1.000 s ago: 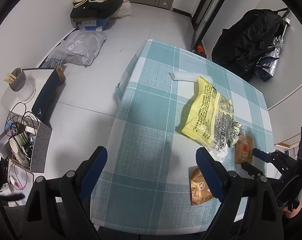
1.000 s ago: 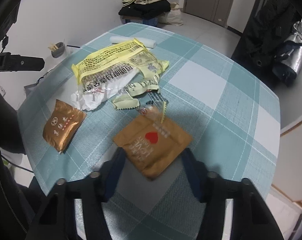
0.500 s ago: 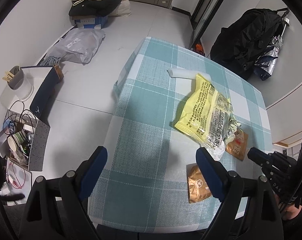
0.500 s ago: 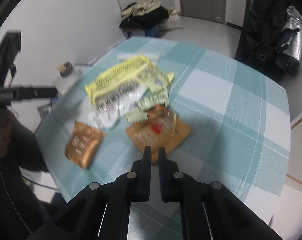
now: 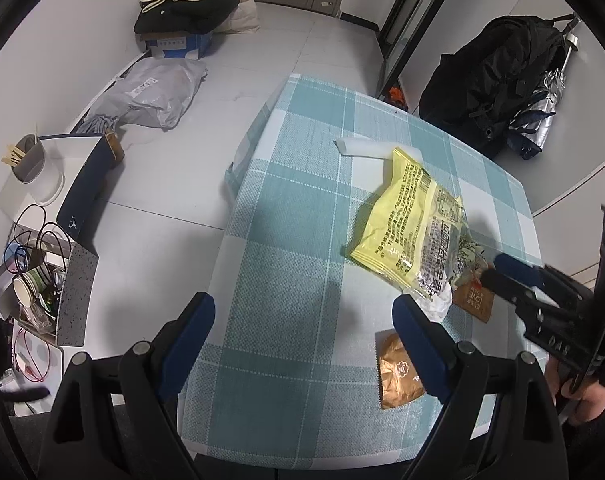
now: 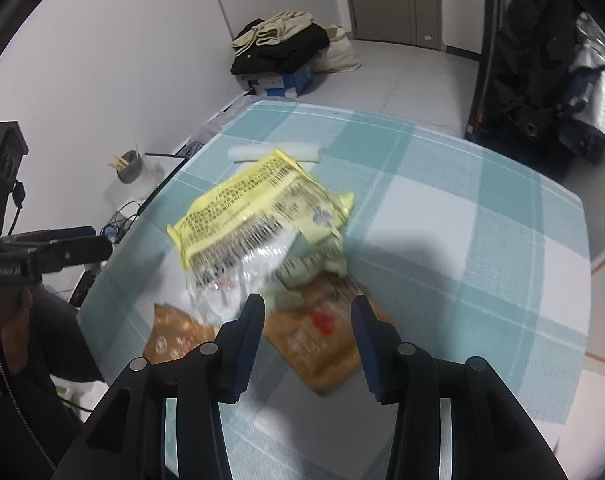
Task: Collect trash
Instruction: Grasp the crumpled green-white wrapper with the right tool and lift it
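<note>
A yellow snack bag (image 5: 412, 230) lies on the teal checked table (image 5: 294, 248), also in the right wrist view (image 6: 258, 216). A brown heart packet (image 6: 318, 344) lies between the fingers of my open right gripper (image 6: 306, 312), which shows at the right of the left wrist view (image 5: 498, 270). A second brown packet (image 5: 396, 376) lies near the front edge, under the right finger of my open, empty left gripper (image 5: 302, 312). Small crumpled wrappers (image 6: 306, 270) and a white foam strip (image 5: 366, 148) also lie on the table.
A grey mailer bag (image 5: 154, 92), a box with piled clothes (image 5: 186, 12) and a white bin with a cup (image 5: 34, 164) stand on the floor at the left. A black bag (image 5: 498, 76) stands behind the table's far right corner.
My right gripper shut half a second ago and has opened again over the heart packet. The left gripper has risen slightly, staying open.
</note>
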A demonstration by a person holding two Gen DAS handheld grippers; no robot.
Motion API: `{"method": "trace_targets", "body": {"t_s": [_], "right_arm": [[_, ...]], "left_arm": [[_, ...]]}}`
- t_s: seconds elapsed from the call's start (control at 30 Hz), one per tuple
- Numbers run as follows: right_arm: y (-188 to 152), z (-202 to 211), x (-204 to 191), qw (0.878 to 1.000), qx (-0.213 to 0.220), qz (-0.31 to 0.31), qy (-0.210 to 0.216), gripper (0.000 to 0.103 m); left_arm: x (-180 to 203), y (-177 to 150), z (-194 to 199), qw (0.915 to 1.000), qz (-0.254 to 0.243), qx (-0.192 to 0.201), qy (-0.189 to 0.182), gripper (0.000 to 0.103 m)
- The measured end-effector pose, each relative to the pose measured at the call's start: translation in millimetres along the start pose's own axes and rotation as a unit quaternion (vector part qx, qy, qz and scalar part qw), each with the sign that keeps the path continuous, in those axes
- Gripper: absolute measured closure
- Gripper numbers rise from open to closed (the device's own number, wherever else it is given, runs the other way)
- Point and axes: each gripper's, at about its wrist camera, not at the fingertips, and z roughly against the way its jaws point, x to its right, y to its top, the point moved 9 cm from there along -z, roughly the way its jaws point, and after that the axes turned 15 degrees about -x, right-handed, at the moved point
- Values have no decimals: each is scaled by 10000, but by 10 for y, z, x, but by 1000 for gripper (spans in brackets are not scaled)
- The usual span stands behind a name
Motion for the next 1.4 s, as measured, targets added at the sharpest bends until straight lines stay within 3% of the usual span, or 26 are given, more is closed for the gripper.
{"method": "trace_targets", "body": {"t_s": [0.17,0.4,0.57,0.93,1.2,1.4], "right_arm": [[168,-135,-29,9989,-72,-277,374,59],[147,-317,-85,9995,-266,-7,-141,59],[125,-289,-55,9996,-225,-30,-179,78],[45,7,-20,9998,70,-110,169,79],[-42,295,18,9982,365,-212,421,79],[-115,479,168,9968,585,-379,387,79]], "left_arm": [[1,-29,-48,9999,-129,-63,85,15],[-40,-60,-126,9996,-146,-182,160,15],[-30,-59,-129,9996,-140,-185,172,15],[74,-108,-104,9986,-465,-48,228,15],[527,-307,-155,9916,-1286,-114,-19,15],[790,-437,-344,9823,-1834,-311,218,15]]}}
